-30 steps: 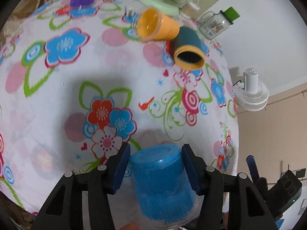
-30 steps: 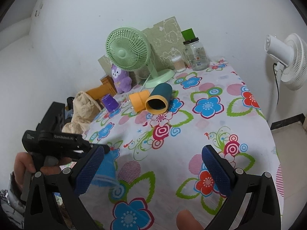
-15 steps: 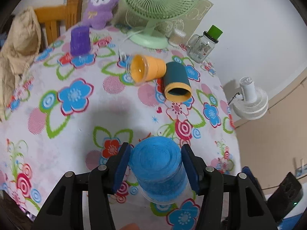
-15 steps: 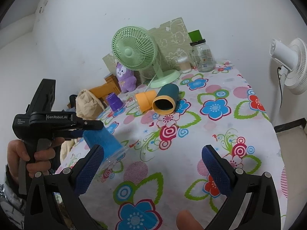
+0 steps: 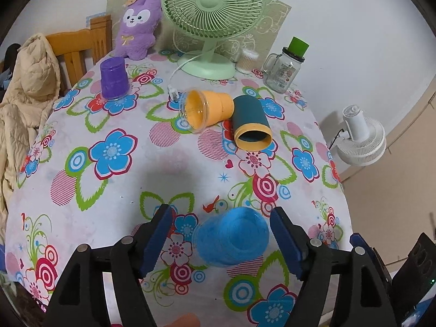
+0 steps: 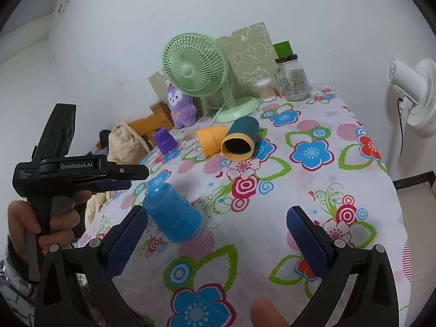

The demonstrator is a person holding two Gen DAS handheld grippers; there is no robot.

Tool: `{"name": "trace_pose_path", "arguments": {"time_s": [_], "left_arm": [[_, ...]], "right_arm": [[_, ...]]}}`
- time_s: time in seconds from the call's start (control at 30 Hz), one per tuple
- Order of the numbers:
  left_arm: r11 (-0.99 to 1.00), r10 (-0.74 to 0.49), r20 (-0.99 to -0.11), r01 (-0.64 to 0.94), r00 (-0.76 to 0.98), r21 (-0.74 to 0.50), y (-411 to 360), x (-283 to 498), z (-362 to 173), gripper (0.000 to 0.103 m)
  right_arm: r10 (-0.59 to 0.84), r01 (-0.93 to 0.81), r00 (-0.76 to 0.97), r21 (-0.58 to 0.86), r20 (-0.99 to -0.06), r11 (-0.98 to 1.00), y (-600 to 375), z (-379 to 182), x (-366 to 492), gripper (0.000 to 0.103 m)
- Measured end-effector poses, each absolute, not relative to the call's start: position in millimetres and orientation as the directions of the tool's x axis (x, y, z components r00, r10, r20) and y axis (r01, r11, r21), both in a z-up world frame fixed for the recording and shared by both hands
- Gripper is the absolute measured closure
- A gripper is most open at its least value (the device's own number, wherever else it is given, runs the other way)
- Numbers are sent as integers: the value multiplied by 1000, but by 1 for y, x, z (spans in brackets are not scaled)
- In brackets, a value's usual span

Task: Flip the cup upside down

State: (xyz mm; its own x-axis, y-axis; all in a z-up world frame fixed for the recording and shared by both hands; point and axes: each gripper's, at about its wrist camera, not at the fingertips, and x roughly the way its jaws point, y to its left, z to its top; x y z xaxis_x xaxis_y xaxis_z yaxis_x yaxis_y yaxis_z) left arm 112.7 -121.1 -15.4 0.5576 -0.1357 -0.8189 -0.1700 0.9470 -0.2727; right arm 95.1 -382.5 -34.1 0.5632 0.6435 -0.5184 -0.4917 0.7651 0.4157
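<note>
While left tongs (image 5: 220, 238) gape, blue cup (image 5: 232, 238) inverted.

blue cup (image 5: 231, 238) motion-blurred, rim contact with table (image 5: 114, 190) unclear; wooden chair (image 5: 77, 45) half hidden by beige jacket (image 5: 24, 87).

Cup (image 5: 231, 235) on tablecloth (image 5: 122, 190), fan (image 5: 212, 13) behind.

Left wrist cam sits close above the blue cup (image 5: 233, 238), looking down & forward across the floral table (image 5: 114, 190). Right wrist cam looks from farther back, table's near-right side. Both share cup, green fan (image 6: 194, 66).
</note>
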Motion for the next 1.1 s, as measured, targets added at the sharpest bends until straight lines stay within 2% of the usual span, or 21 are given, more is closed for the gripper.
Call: {"name": "trace_pose_path", "arguments": {"time_s": [0.27,0.47,1.1], "left_arm": [[951,-127,-803,-158,582,-265,-119,105,-11,23],[961,-72,-771,-163,633,-223,-115,94,-3,19],[973,-13,-666,-144,745,-179,-102,61,23,12]], "right_arm": [[612,-480,582,381,-535,790,-376,-28,96,0],[564,-446,613,348,-553,825,-368,-18,97,0],[499,-428,672,263,-548,865,-332,28,91,0]]}}
